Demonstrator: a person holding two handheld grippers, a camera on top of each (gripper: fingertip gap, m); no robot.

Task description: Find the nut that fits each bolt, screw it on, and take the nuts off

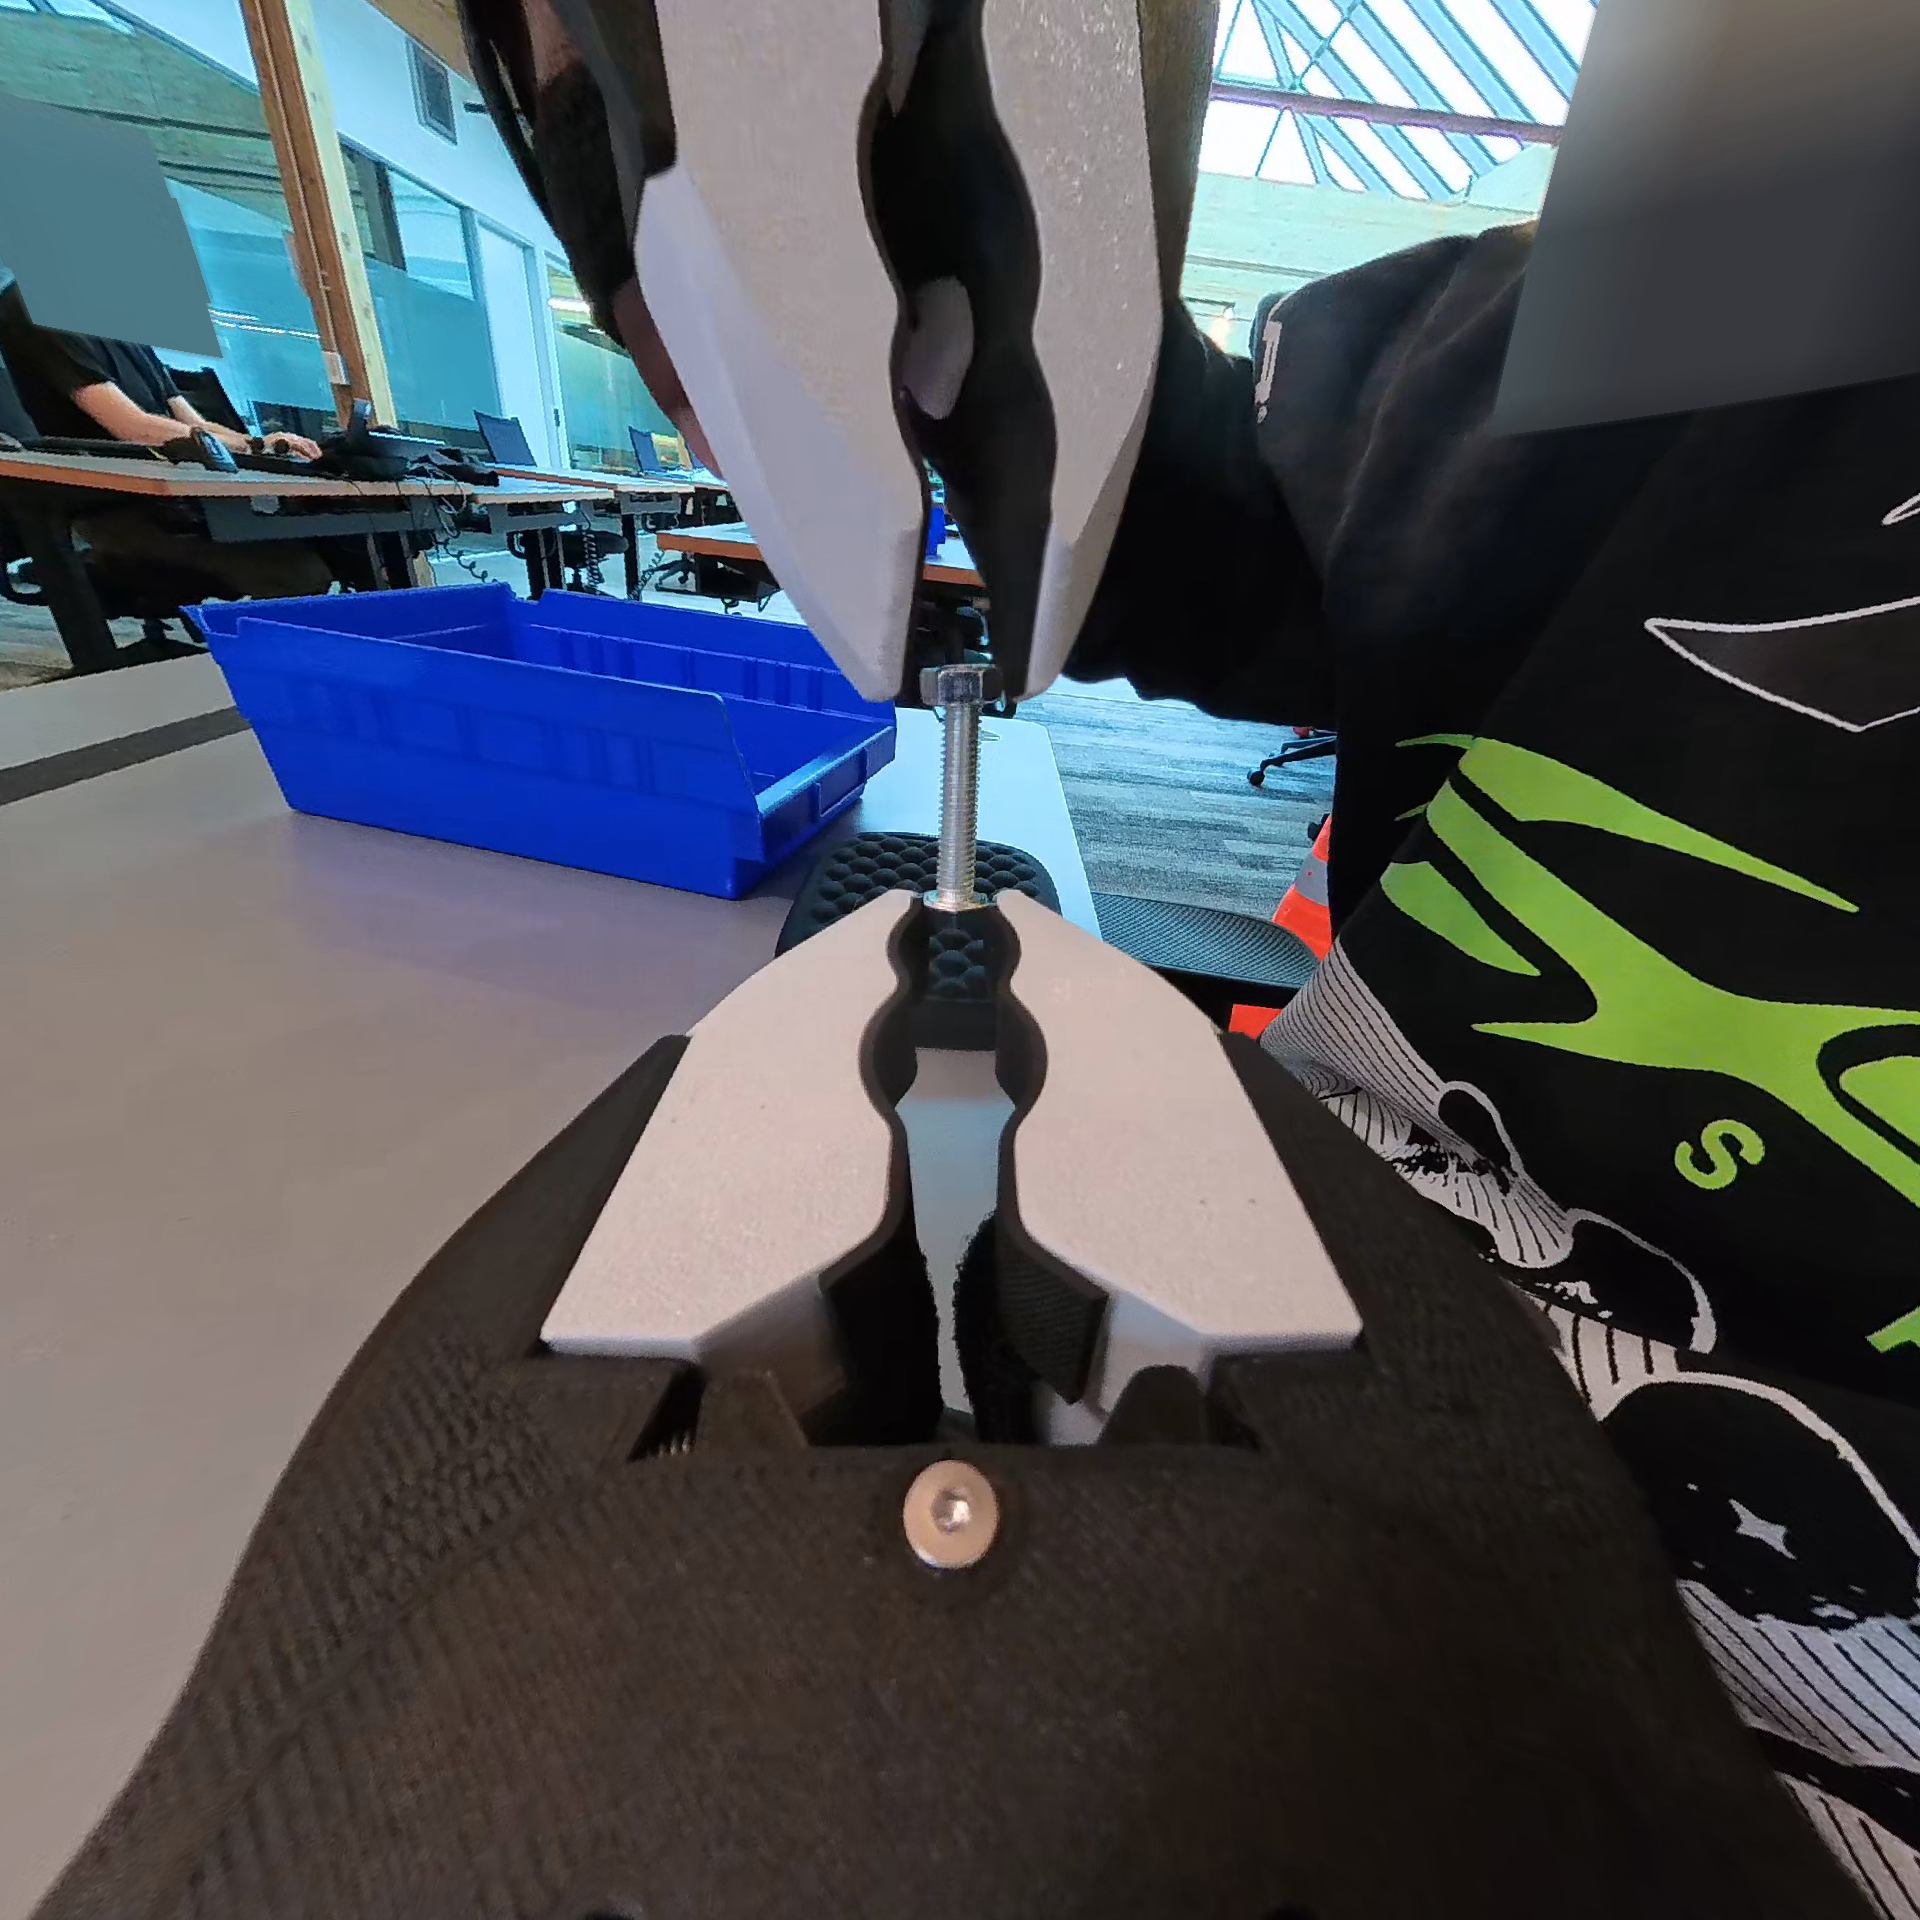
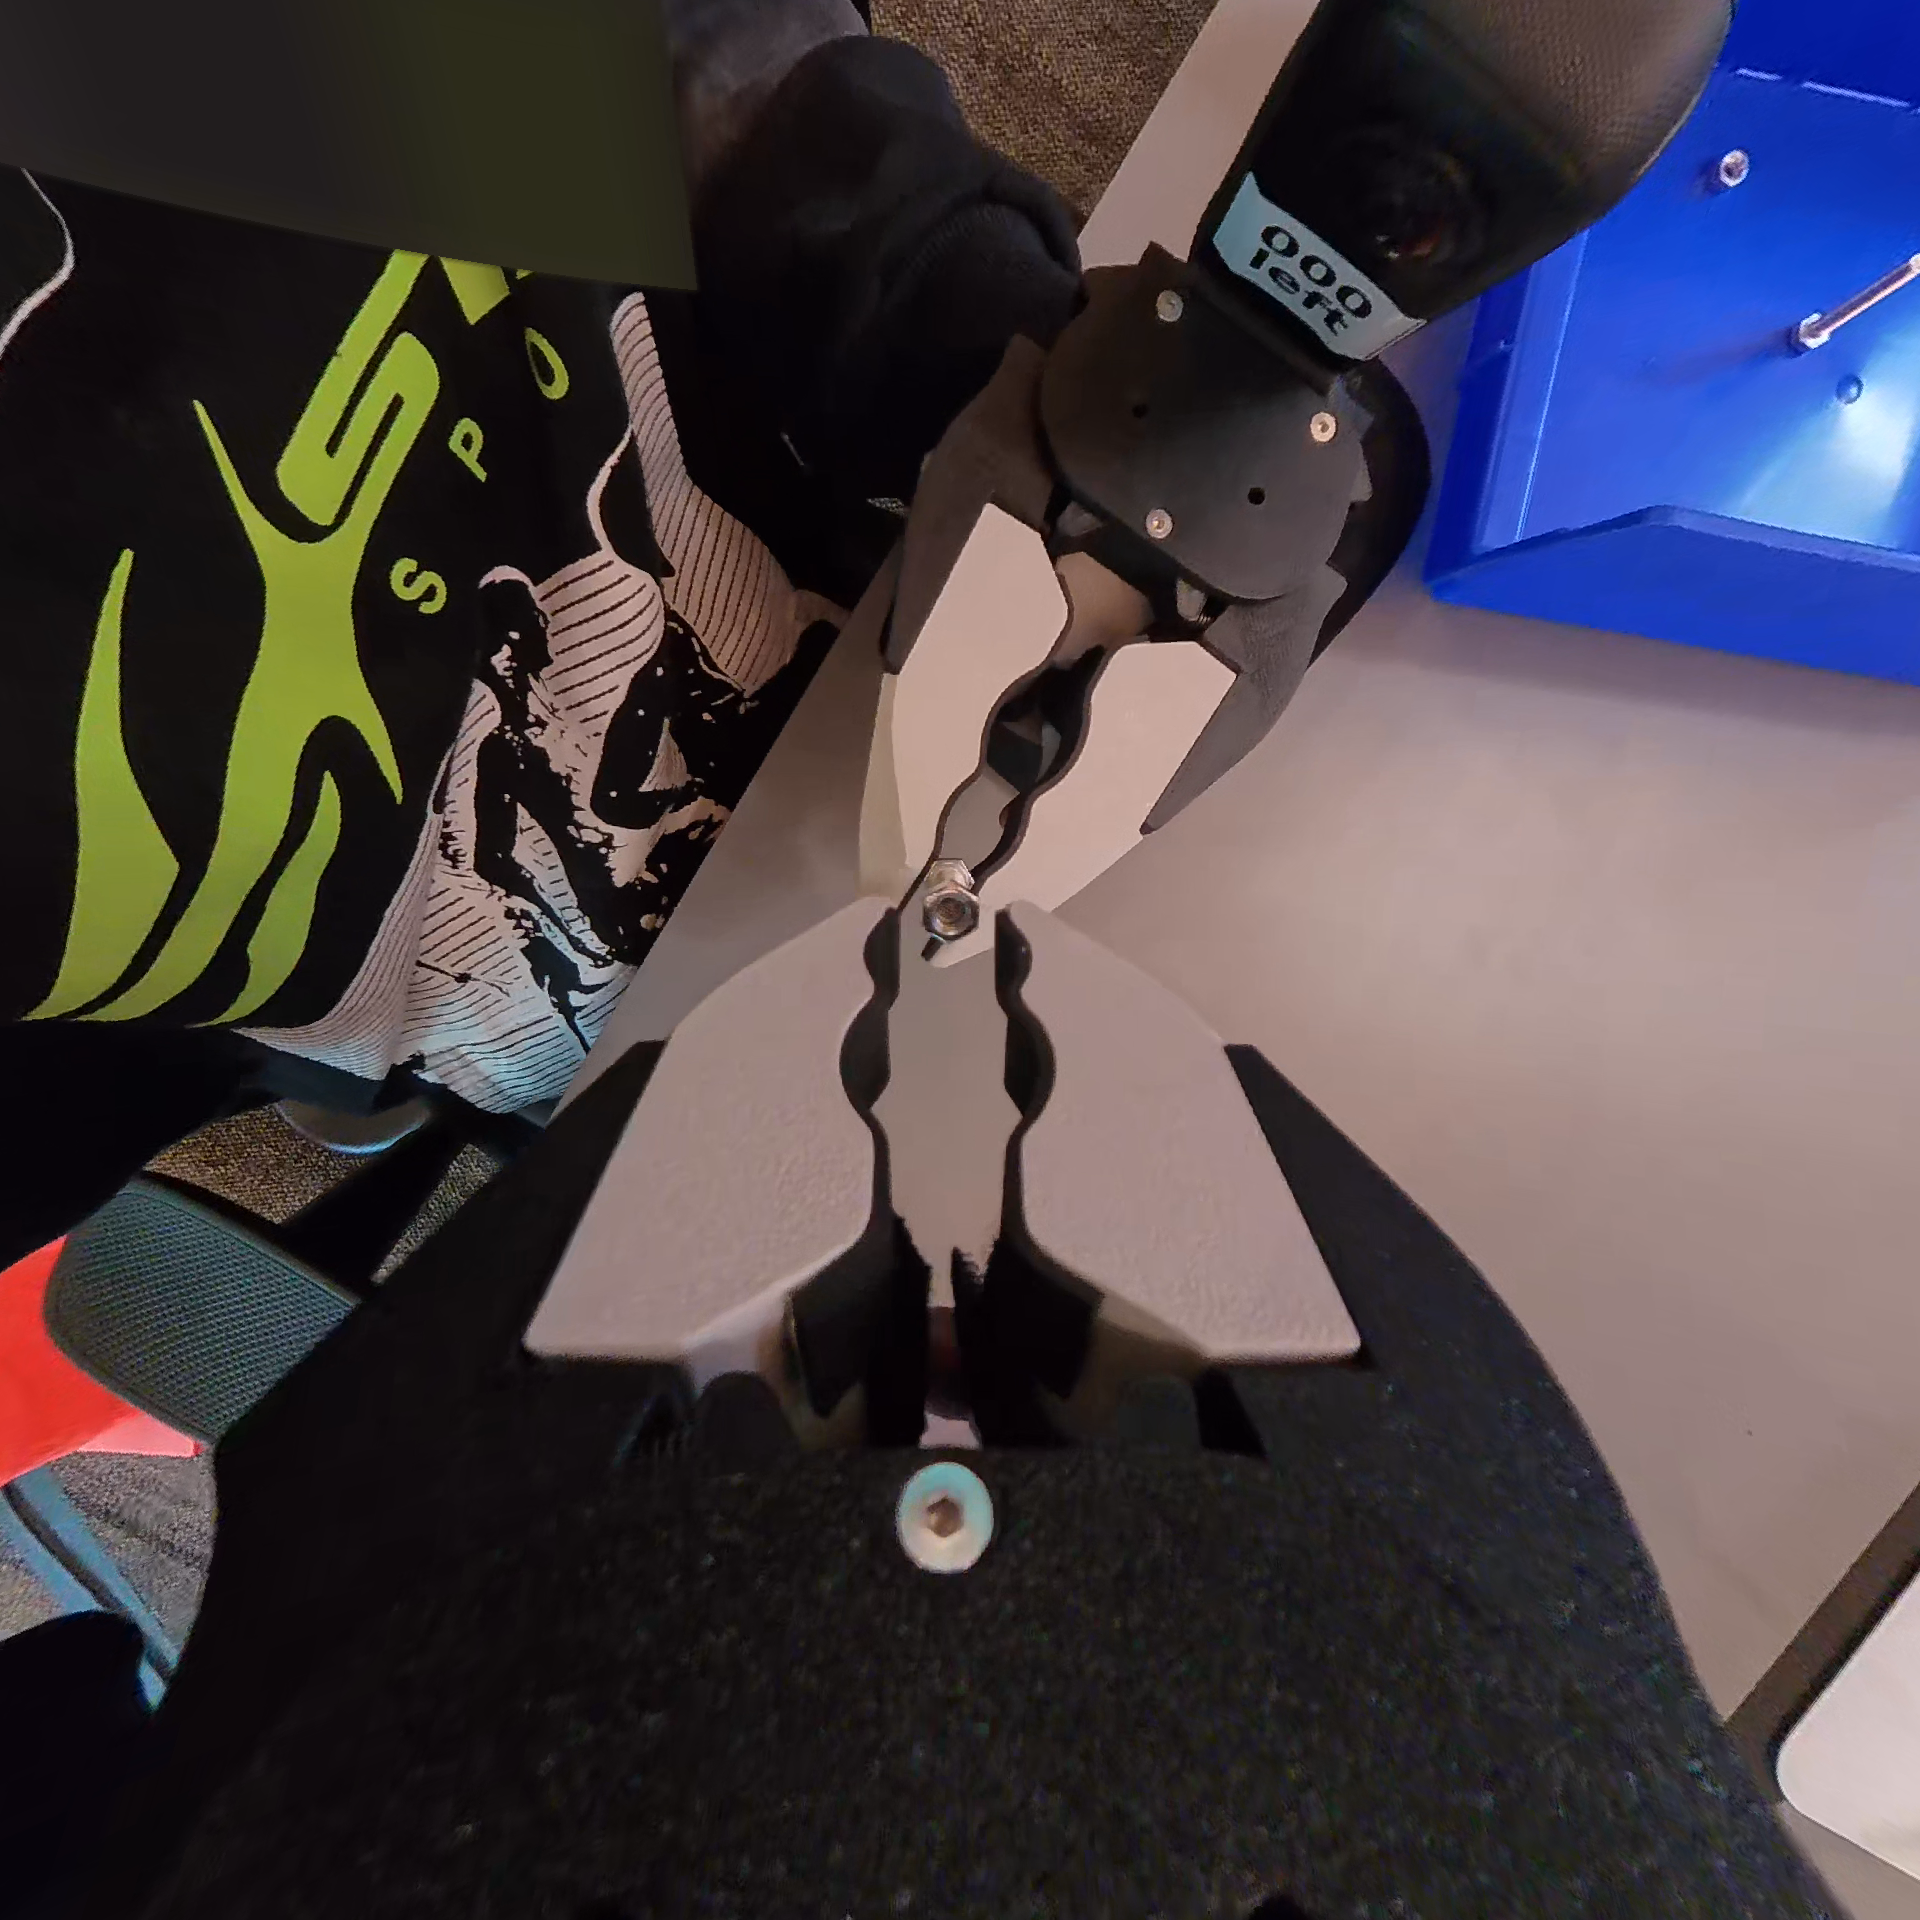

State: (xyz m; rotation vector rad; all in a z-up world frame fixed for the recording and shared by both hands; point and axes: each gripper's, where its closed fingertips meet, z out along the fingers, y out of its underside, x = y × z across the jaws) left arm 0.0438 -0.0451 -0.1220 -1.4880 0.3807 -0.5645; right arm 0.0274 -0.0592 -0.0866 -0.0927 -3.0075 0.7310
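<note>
- The silver bolt point(image 1: 957, 800) stood upright in the air above the edge of the grey table point(image 1: 312, 987), held between the two grippers. Its threaded shank was bare along most of its length.
- A hex nut point(image 1: 960, 686) sat on the bolt's upper end. In the right wrist view the tip of the thread showed inside the nut point(image 2: 951, 912).
- The left gripper point(image 1: 956, 906) reached in from below, its fingers clamped on the bolt's lower end at the head. The right wrist view showed the same grip, the tips point(image 2: 951, 871) closed on the hexagon.
- The right gripper point(image 1: 958, 675) came down from above with its fingertips on either side of the nut. In its own view the fingers point(image 2: 1013, 935) stood apart, with a gap showing on each side of the nut, so they were not pressing on it.
- A hand in a black glove point(image 2: 883, 260) held the left gripper.
- The person's black shirt with a green and white print point(image 1: 1610, 935) filled the side beside the grippers.
- A blue plastic bin point(image 1: 540, 748) rested on the table, well apart from the bolt. Another bolt point(image 2: 1860, 307) and a loose nut point(image 2: 1732, 164) lay inside it.
- A black dimpled pad point(image 1: 883, 868) showed just behind the left fingertips, at the table's edge.
- An orange cone point(image 1: 1309, 883) stood on the carpeted floor beyond it.
</note>
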